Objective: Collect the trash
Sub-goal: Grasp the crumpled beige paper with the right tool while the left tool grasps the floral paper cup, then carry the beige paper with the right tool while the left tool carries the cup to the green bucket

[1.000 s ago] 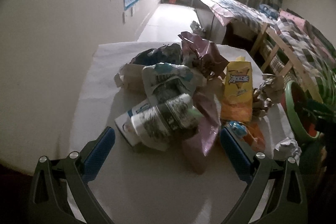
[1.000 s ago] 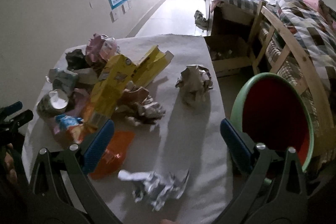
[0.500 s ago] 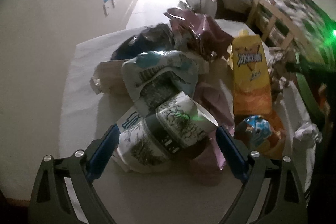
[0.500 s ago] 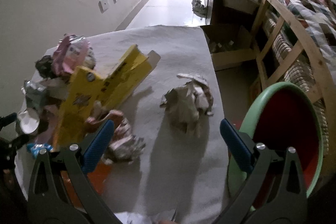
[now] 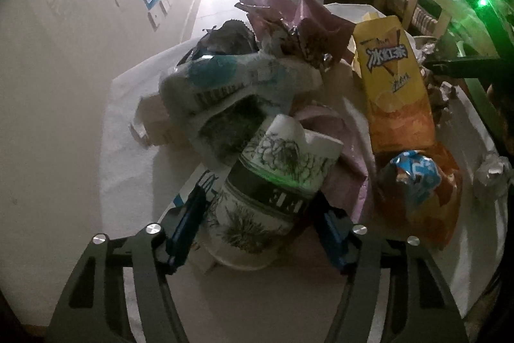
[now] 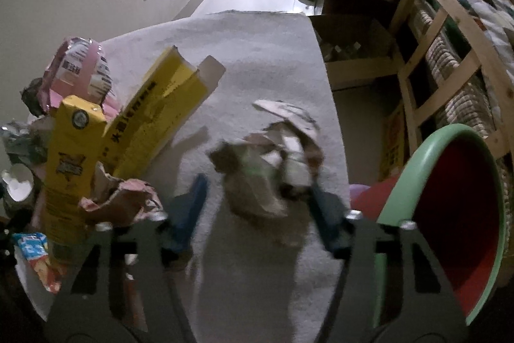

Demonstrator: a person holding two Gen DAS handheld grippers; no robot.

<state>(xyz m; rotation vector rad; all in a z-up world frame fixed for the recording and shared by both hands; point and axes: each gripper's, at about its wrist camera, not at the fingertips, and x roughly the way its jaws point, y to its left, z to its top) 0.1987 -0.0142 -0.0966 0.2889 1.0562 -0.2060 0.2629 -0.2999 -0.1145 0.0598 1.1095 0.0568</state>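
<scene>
- The left gripper (image 5: 260,224) is closing around a crushed paper cup (image 5: 270,201) at the near edge of the trash pile on the desk (image 5: 128,169); the blue pads seem to touch the sides of the cup.
- The right gripper (image 6: 257,208) is closing too, with a crumpled paper ball (image 6: 270,169) between its pads; the left pad is apart from the ball.
- A yellow carton (image 6: 74,163) stands left of the ball.
- A green basin (image 6: 449,214) with red inside is at the right, beside the desk.
</scene>
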